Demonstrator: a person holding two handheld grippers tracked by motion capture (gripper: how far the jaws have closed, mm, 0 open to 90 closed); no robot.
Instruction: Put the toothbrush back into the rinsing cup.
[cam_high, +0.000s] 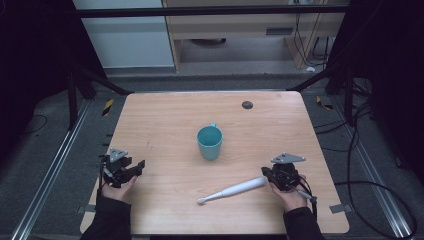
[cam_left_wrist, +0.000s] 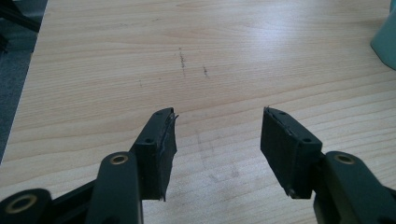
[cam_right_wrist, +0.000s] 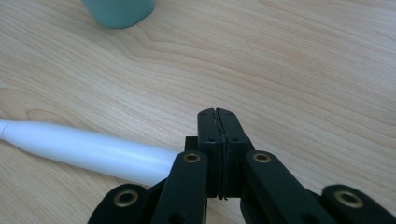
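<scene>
**Two claws at rest beside a cup and an electric toothbrush**

High view looks down on a light wood tabletop with a teal cup standing upright near its middle, a small handle showing at its far rim. Nearer the person and to the right lies a white electric toothbrush, flat on the wood, its small brush head pointing toward the near left and its thick handle end reaching up to the right claw. A dark round disc sits near the far edge of the tabletop, well apart from everything else.

The left claw is held low over the near left part of the tabletop, well apart from the cup. In the left gripper view its jaws stand wide apart with bare wood between them, and a corner of the teal cup shows at the right edge.

In the right gripper view the right claw's jaws are pressed together with nothing between them. The toothbrush handle lies just beside them on the left, its end passing behind the left jaw's linkage; whether it touches cannot be told. The cup's base shows at the top.
</scene>
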